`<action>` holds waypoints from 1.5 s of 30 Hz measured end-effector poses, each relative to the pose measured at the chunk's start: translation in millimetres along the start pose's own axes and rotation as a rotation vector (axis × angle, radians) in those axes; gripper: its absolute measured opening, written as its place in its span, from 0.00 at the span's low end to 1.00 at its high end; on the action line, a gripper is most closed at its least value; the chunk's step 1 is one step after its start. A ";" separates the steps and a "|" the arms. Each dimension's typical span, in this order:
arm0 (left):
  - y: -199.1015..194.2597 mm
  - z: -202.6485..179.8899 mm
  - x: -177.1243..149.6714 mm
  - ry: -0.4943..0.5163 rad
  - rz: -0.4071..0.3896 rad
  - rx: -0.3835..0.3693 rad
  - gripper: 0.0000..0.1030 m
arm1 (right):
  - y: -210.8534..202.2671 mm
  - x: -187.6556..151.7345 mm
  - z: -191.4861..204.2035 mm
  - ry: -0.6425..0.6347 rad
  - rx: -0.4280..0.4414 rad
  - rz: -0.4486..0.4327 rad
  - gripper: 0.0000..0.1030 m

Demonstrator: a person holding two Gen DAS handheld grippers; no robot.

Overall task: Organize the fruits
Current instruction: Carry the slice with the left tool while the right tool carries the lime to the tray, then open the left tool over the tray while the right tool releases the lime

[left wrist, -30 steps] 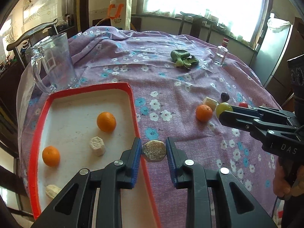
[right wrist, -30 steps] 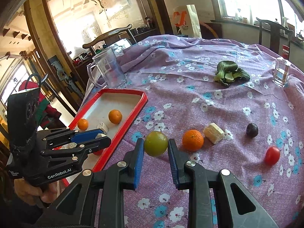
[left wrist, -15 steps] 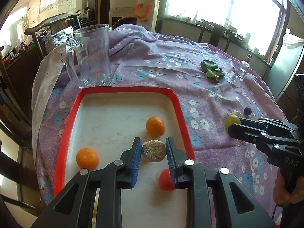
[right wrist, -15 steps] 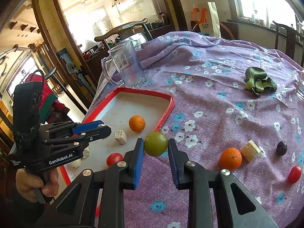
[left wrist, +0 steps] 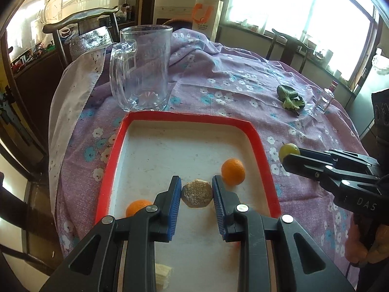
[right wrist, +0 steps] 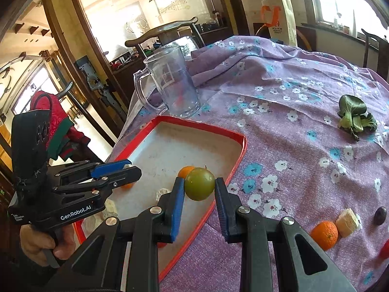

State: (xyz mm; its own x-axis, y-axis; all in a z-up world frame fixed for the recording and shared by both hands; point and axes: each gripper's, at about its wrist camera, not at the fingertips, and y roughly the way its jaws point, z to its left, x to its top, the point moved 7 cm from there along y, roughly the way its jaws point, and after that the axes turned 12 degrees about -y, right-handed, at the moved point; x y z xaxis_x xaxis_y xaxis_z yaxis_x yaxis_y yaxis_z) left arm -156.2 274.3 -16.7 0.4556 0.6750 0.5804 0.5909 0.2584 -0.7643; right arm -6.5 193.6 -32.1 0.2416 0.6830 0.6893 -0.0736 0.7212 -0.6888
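**Both grippers loaded at the tray**

A brown, rough lump (left wrist: 197, 194) is clamped between the pads of the left gripper (left wrist: 197, 196), held over the tray (left wrist: 258, 143). A green fruit (right wrist: 199, 184) is pinched in the right gripper (right wrist: 198, 194), at the tray's right rim. Inside the tray two oranges (left wrist: 233, 171) are seen, one just right of the left gripper's pads, one half hidden behind its left finger; the far half of the tray floor is bare. A glass jug (left wrist: 141, 68) is set just beyond the far rim. On the table (right wrist: 304, 92), an orange (right wrist: 324, 234), a pale chunk (right wrist: 347, 222), a dark fruit (right wrist: 379, 215) and leafy greens (right wrist: 356, 116) are left.
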 end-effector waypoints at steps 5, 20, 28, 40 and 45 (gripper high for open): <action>21.1 9.1 15.5 -0.011 0.014 0.019 0.25 | 30.4 21.2 -7.4 0.013 -0.007 0.031 0.25; 77.4 27.3 21.0 -0.059 0.126 0.076 0.26 | 98.6 16.2 -10.5 0.027 -0.014 0.156 0.27; 62.6 37.9 24.8 -0.112 0.081 0.121 0.64 | 76.2 16.2 -6.5 -0.004 -0.020 0.120 0.46; 17.0 13.2 6.0 -0.063 0.034 0.093 0.64 | 10.9 0.7 -2.6 0.003 0.018 0.042 0.47; -0.8 -2.4 -0.3 -0.040 0.019 0.072 0.64 | -15.2 -10.3 -5.0 0.010 0.011 0.015 0.47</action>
State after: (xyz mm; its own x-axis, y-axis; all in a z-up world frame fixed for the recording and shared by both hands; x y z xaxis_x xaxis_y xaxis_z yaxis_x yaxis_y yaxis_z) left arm -155.1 272.2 -15.6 0.4384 0.7071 0.5548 0.5326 0.2929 -0.7941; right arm -3.1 175.0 -29.8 0.2499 0.6925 0.6767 -0.0875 0.7122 -0.6965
